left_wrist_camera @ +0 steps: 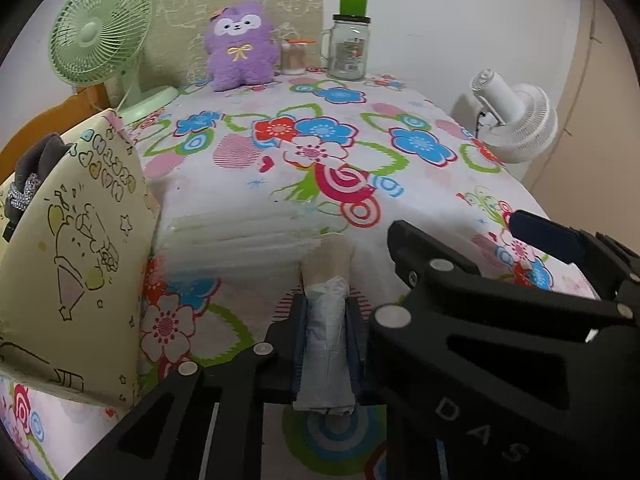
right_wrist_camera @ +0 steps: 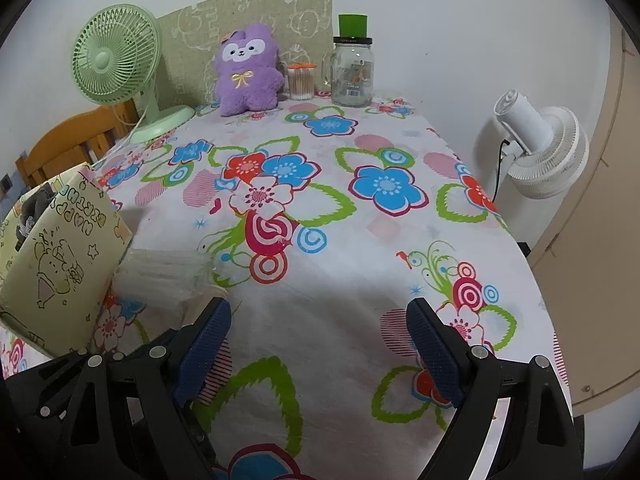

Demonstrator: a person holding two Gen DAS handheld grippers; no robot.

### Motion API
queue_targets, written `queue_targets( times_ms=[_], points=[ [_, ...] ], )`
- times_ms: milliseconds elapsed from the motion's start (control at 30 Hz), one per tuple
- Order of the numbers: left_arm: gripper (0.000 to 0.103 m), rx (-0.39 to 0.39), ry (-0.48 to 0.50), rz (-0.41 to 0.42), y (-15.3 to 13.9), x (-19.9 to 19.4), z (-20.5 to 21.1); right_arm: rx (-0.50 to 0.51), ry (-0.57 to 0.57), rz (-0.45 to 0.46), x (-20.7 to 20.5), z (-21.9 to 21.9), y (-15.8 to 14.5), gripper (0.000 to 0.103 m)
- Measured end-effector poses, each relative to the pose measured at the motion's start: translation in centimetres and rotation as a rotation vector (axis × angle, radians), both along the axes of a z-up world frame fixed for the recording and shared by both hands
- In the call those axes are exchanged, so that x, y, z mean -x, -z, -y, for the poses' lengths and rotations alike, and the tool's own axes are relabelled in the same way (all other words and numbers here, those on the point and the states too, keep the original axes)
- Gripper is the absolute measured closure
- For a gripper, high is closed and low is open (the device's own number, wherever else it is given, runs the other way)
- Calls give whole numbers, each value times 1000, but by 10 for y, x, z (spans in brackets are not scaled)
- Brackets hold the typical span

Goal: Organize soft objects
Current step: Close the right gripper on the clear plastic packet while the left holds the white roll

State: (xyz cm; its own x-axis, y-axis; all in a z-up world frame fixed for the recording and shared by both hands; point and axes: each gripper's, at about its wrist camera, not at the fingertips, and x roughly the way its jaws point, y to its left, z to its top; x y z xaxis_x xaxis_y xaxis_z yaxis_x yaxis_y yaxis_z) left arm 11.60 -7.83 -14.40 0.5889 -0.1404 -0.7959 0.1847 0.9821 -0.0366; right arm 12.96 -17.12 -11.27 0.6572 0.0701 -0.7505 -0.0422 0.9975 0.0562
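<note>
In the left wrist view my left gripper [left_wrist_camera: 327, 300] is shut on a white, plastic-wrapped soft roll [left_wrist_camera: 326, 344], which stands between the blue pads and sticks out past them. Just beyond lies a clear plastic pack [left_wrist_camera: 240, 236] on the flowered tablecloth [left_wrist_camera: 400, 184]. A yellow birthday-print box [left_wrist_camera: 72, 260] stands at the left with a grey soft thing [left_wrist_camera: 36, 168] inside. A purple plush [left_wrist_camera: 240, 48] sits at the far edge. My right gripper [right_wrist_camera: 318, 308] is open over bare cloth, nothing between its pads; one blue pad [left_wrist_camera: 548, 236] shows at the right of the left wrist view.
At the back stand a green fan [right_wrist_camera: 116, 60], a cotton-swab tub [right_wrist_camera: 302, 82] and a glass jar [right_wrist_camera: 352, 76] with a green cup on top. A white fan [right_wrist_camera: 544, 152] stands off the table's right edge. A wooden chair [right_wrist_camera: 60, 152] is at the left.
</note>
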Motion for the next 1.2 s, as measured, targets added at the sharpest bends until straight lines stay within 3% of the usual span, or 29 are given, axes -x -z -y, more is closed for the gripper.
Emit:
queue_targets(
  times_ms=[267, 633, 900, 1200],
  points=[
    [87, 2, -8, -18, -2, 4, -7, -5, -54, 1, 1, -9, -4, 12],
    [88, -46, -84, -66, -5, -2, -22, 79, -380, -32, -23, -45, -8, 12],
    [87, -25, -176, -130, -4, -11, -31, 90, -603, -94, -48, -63, -1, 18],
    [87, -31, -277, -171, -4, -10, -48, 117, -776, -107, -58, -91, 4, 18]
  ],
)
